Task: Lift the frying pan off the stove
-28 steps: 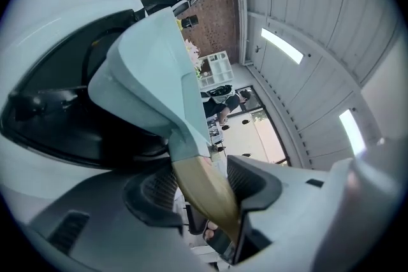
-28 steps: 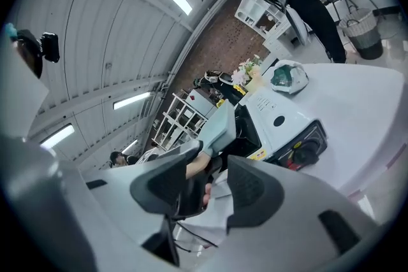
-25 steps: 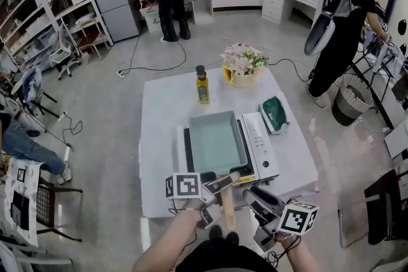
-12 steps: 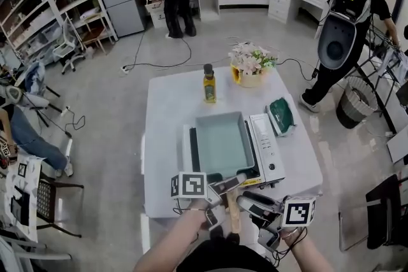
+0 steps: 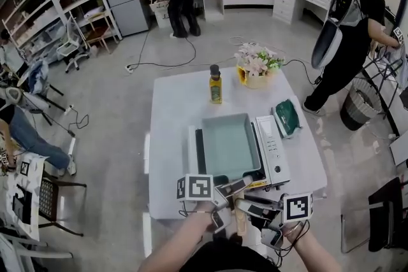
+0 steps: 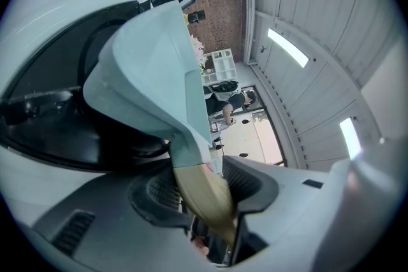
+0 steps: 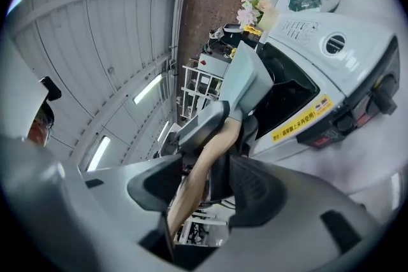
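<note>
L gripper [image 6: 196, 176] clamps the wooden handle [image 6: 207, 200], both pads on it, its jaws having just closed in. R gripper [image 7: 207, 185] straddles the same handle nearer its free end, jaws just narrowing but w/ a gap at one pad, so no grip. The teal rectangular frying pan [image 5: 229, 144] sits flat on the stove [image 5: 273, 150], handle jutting off the stove's near edge. Beyond the stove: oil bottle [image 5: 215, 85], flowers [image 5: 257, 67]. Green bundle [image 5: 289, 116] just right of the stove. All on a white table [image 5: 172, 111].
</note>
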### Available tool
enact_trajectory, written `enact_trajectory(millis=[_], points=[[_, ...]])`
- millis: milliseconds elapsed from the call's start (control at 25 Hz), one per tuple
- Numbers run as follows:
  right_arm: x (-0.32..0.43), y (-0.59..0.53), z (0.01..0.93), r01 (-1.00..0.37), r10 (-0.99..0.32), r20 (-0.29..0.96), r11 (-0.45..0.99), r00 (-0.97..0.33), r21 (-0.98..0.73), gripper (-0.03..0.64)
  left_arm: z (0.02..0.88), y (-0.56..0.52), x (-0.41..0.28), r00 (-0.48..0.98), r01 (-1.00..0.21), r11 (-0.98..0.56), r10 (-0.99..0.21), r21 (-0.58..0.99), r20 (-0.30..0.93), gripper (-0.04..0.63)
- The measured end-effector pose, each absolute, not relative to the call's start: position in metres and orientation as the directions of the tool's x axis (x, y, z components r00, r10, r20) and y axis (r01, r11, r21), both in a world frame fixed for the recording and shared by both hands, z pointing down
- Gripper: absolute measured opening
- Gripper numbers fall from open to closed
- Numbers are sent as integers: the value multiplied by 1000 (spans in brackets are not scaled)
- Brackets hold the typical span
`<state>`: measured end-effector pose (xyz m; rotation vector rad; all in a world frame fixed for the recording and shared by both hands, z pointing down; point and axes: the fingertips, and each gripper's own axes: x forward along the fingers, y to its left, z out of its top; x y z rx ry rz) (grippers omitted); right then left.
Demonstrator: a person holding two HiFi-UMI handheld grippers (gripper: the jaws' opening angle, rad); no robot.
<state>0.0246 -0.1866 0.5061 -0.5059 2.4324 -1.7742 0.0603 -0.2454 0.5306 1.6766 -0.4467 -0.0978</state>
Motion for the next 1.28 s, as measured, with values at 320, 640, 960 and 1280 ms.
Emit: enact_trajectory(millis=[320,640,960,1280], points=[[7,-187,506,-195,-245,122,299,-962,-934,222,531,-245,60,920,-232,-83,-344,969,190,179],[0,-189,506,-171,-239,105,274,-965,-946,190,530,-246,61,921,-224,-75,-343,972,186,178],[2,-193,506,-162,-253,90,277,-963,-947,183,531,-251,61,918,-214,-63,-354,975,179,175],[4,-193,510,-164,-247,91,291,-965,-943,181,533,-251,63,913,-225,-70,-363,972,185,169]])
